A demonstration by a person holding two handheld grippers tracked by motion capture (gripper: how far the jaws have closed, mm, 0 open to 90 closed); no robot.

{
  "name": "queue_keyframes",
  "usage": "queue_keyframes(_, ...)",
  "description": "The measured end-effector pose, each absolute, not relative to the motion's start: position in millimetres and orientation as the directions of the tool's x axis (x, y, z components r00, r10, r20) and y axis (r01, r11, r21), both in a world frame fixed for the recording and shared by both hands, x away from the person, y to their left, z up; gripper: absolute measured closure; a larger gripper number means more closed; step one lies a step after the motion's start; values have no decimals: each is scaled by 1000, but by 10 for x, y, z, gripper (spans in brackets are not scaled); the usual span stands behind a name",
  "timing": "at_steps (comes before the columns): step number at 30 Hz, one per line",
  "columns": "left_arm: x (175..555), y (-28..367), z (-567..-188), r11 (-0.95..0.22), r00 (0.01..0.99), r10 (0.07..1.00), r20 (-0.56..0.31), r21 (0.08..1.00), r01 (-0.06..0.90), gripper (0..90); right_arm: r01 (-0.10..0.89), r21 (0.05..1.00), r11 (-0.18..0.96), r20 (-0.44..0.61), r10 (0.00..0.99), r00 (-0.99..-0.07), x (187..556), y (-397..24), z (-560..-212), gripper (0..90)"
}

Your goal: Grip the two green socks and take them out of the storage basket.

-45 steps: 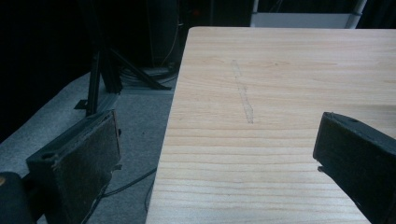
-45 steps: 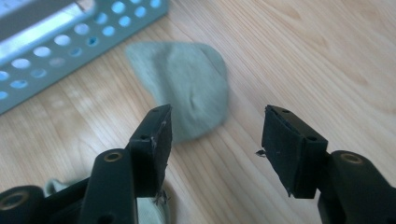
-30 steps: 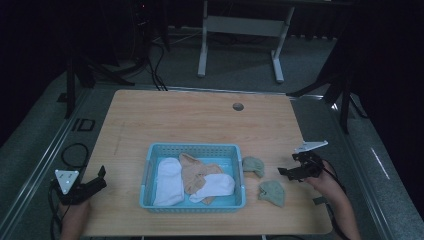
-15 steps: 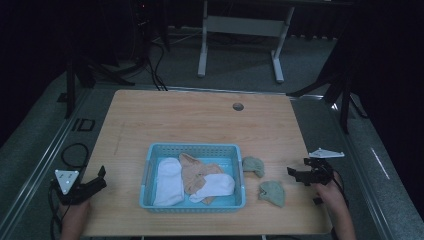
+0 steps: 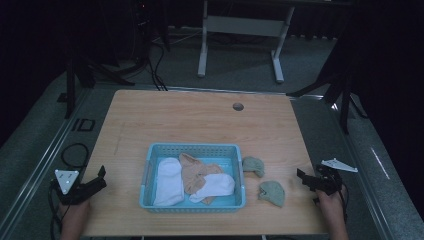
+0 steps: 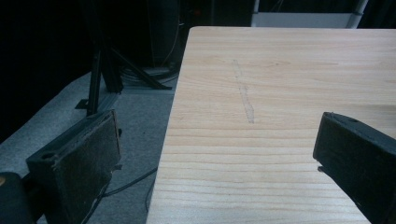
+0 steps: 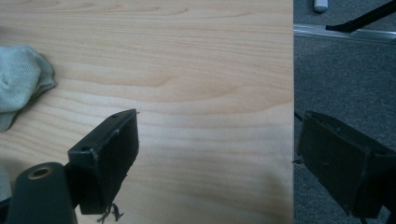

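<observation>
Left tool [image 5: 100, 178] jaws wide apart and empty at bench [image 5: 200, 120] edge, right tool [image 5: 304, 178] likewise gaping, green sock [image 5: 272, 192] just beside it.

Pale wood table [image 5: 200, 120]; light blue basket [image 5: 194, 149] holding white sock [image 5: 167, 181] and tan sock [image 5: 196, 169]; two grey-green socks [image 5: 272, 192] alongside; black grippers.

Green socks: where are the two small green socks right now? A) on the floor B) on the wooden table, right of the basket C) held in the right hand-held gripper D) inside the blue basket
B: both small green socks lie on the bare wooden table, just right of the blue plastic basket.
</observation>
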State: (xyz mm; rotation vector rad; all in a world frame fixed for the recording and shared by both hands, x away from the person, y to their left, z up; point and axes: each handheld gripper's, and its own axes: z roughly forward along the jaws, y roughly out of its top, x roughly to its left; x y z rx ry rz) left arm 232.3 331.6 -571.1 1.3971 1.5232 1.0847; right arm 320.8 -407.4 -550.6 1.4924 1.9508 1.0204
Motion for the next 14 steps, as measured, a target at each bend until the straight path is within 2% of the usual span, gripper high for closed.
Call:
queue_keyframes(9,2320,3318,-5710,28,-82,997,-1,946,324,3,580,804,127,45,961,-272,3117,-4081,-5607,128)
queue_keyframes(14,2320,3319,-5711,29,-82,997,-3,946,323,4,595,797,103,75,961,-267,3121,-4111,-5625,133)
